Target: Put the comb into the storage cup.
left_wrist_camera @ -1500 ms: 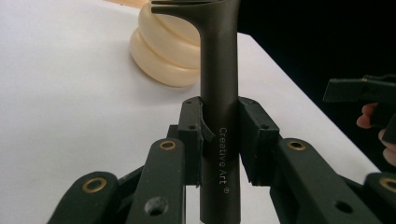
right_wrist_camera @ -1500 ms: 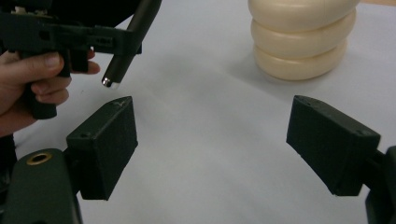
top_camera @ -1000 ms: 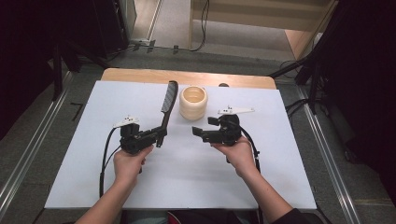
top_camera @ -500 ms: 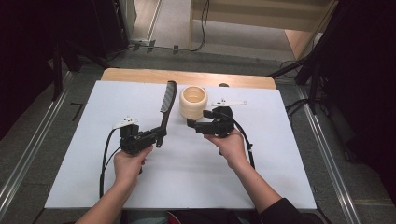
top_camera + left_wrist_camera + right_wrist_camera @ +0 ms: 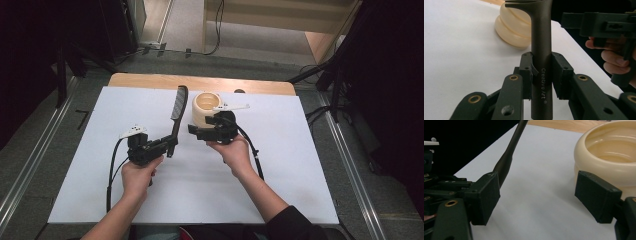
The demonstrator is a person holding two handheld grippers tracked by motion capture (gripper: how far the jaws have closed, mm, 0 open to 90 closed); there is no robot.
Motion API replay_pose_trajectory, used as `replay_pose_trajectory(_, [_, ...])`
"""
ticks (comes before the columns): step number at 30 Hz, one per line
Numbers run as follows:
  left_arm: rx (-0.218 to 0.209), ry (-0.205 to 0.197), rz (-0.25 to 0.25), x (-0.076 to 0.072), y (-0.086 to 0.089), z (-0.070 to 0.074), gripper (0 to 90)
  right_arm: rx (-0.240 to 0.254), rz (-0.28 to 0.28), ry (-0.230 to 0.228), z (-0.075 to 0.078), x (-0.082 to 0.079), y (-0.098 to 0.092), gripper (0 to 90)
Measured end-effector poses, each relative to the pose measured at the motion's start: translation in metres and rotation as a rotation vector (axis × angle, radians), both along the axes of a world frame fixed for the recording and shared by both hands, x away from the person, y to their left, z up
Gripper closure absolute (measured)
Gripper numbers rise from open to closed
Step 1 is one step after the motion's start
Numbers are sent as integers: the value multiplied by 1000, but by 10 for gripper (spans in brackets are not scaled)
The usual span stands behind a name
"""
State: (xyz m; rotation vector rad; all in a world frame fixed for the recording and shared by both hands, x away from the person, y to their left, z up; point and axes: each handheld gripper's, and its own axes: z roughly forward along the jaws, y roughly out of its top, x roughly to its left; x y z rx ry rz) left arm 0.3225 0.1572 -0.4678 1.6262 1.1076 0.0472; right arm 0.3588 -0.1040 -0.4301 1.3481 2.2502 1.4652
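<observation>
Holding a black comb [image 5: 177, 114] by its handle, the left gripper [image 5: 167, 145] was clamped on it, the comb's toothed end pointing toward the far side of the white surface [image 5: 90, 150]. A cream cup [image 5: 206, 107] stood just right of the comb, near the far edge. The right gripper [image 5: 196, 131] sat just near of the cup, jaws apart with nothing between them, having just been closing a little. The step in hand looked like bringing the right gripper up to the cup. Next it would need to steady the cup so the comb could go in.
</observation>
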Motion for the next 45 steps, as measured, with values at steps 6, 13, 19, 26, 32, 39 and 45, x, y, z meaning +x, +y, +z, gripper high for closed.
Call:
replay_pose_trajectory(6, [0,1,2,0,0,0,733,6,-1,11,-1,7,8,187])
replay_pose_trajectory(13, [5,-7,3,0,0,0,734,23,10,29,-1,13,17,198])
replay_pose_trajectory(19, [6,-7,3,0,0,0,733,28,25,31,0,14,29,210])
replay_pose_trajectory(26, [-4,-16,-2,0,-1,0,733,32,43,47,-2,15,40,250])
replay_pose_trajectory(32, [-6,-31,-1,-1,-1,0,734,46,63,64,-4,17,48,361])
replay_pose_trajectory(39, [-1,-27,0,-2,-2,0,733,74,57,105,-7,18,52,477])
replay_pose_trajectory(45, [7,-28,1,-1,-2,-1,733,115,48,172,-6,17,55,630])
